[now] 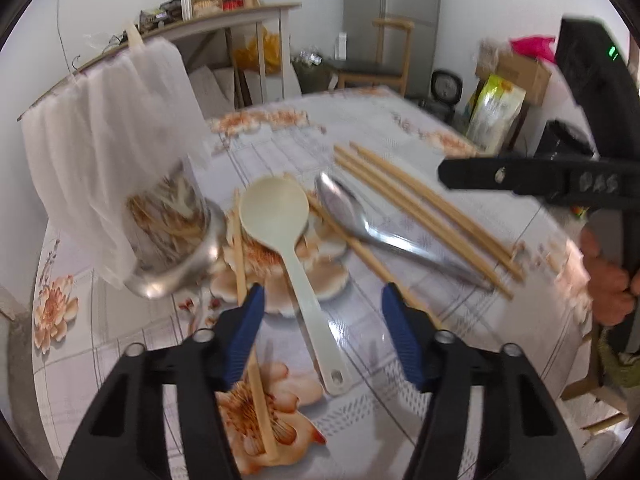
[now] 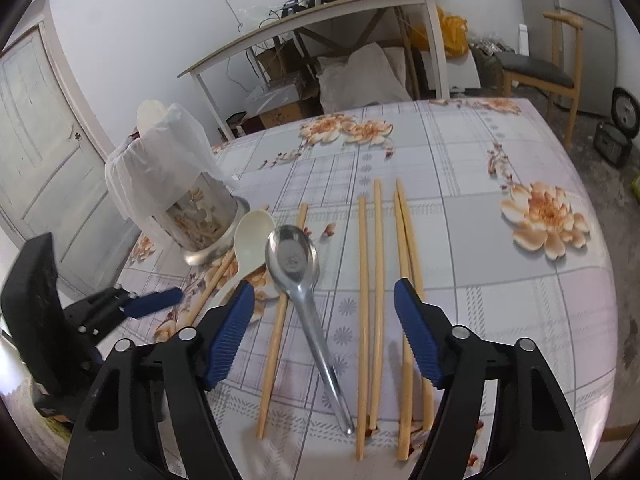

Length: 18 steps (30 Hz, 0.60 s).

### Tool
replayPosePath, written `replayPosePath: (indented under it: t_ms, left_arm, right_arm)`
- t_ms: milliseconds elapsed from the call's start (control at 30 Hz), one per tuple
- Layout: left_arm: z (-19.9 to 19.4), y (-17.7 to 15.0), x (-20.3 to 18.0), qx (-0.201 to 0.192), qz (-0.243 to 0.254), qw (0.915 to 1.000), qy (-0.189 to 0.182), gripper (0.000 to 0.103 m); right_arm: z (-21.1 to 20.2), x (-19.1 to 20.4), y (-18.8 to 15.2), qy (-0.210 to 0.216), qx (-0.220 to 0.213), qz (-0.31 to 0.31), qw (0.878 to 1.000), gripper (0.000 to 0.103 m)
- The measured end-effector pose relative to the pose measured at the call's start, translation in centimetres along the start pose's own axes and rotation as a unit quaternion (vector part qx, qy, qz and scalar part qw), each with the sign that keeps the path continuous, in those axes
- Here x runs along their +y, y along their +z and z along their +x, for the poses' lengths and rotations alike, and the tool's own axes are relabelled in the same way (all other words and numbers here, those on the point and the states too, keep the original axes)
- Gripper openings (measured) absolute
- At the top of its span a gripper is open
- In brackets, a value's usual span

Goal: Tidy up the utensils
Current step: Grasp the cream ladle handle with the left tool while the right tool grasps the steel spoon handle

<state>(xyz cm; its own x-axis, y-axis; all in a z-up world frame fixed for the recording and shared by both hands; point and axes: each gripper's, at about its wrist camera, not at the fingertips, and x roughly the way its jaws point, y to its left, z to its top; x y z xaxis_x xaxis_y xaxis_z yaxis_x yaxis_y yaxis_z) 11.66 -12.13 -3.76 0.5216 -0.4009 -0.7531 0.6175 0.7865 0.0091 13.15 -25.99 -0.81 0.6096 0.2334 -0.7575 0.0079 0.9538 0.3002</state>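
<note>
In the left wrist view the left gripper (image 1: 322, 304) hangs open and empty over the handle of the cream spoon (image 1: 280, 224), which lies on the floral counter (image 1: 460, 320) just beside the utensil holder (image 1: 172, 232), bowl away from the camera, its long axis running toward the lens. In the right wrist view the right gripper (image 2: 324, 300) is open, holding nothing, above the metal spoon (image 2: 296, 268). That spoon's bowl points toward the holder and its handle toward the camera, and the chopsticks (image 2: 370, 300) lie roughly parallel beside it.

Left gripper (image 1: 322, 308) and right gripper (image 2: 324, 304): black plastic frames, ribbed blue finger pads (image 2: 230, 334), silver pivot screws (image 2: 187, 334).
</note>
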Motion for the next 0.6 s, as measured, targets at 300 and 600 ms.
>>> replayPosePath:
  t_ms: [300, 600]
  left_arm:
    - [1.8, -0.7, -0.5, 0.051, -0.009, 0.9982, 0.031, 0.017]
    - [1.0, -2.0, 0.0, 0.056, -0.043, 0.9968, 0.038, 0.011]
  right_arm:
    - [-1.3, 0.5, -1.7, 0.014, 0.01, -0.004, 1.0, 0.053]
    - [0.8, 1.4, -2.4, 0.044, 0.066, -0.014, 0.997, 0.038]
